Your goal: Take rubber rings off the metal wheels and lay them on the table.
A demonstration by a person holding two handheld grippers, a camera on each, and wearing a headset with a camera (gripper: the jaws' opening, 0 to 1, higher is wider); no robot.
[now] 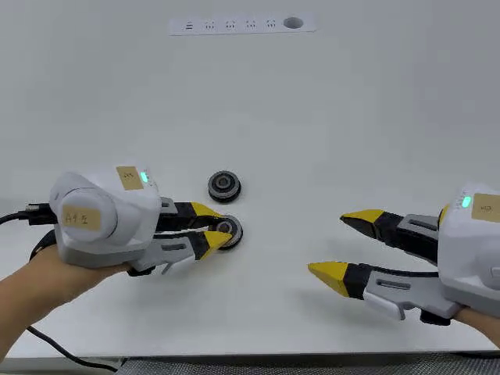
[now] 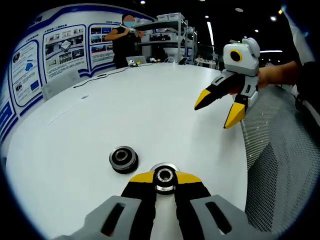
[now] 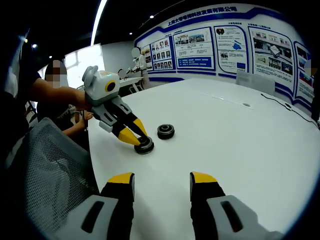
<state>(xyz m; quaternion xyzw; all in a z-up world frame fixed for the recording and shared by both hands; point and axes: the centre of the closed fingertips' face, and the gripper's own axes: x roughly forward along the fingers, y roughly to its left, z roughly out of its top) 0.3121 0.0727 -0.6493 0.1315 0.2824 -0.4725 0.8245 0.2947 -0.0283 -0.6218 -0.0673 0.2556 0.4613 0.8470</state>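
While the white left gripper with yellow-tipped black jaws is being held low and nearly level over the white tabletop, its body is being cupped from below by the person's left hand. The forearm is entering from the lower left corner of the head view. The jaws are being pressed together on a small round metal wheel with a dark rubber ring at the near left of the tabletop. Whether this gripped wheel is resting on the surface or being held just above it cannot be told. In the left gripper view the gripped wheel is being clamped between the two yellow tips, with its silver hub facing the camera.

A second dark-ringed metal wheel is lying flat just beyond the gripped one, apart from the jaws.

The matching white right gripper is being held at the right, well apart from both wheels, with its tips pointing left towards them. Its jaws are being held wide apart, with nothing between them.

A black cable is trailing from the rear of the left gripper. A white recessed power strip is lying at the far edge of the tabletop.
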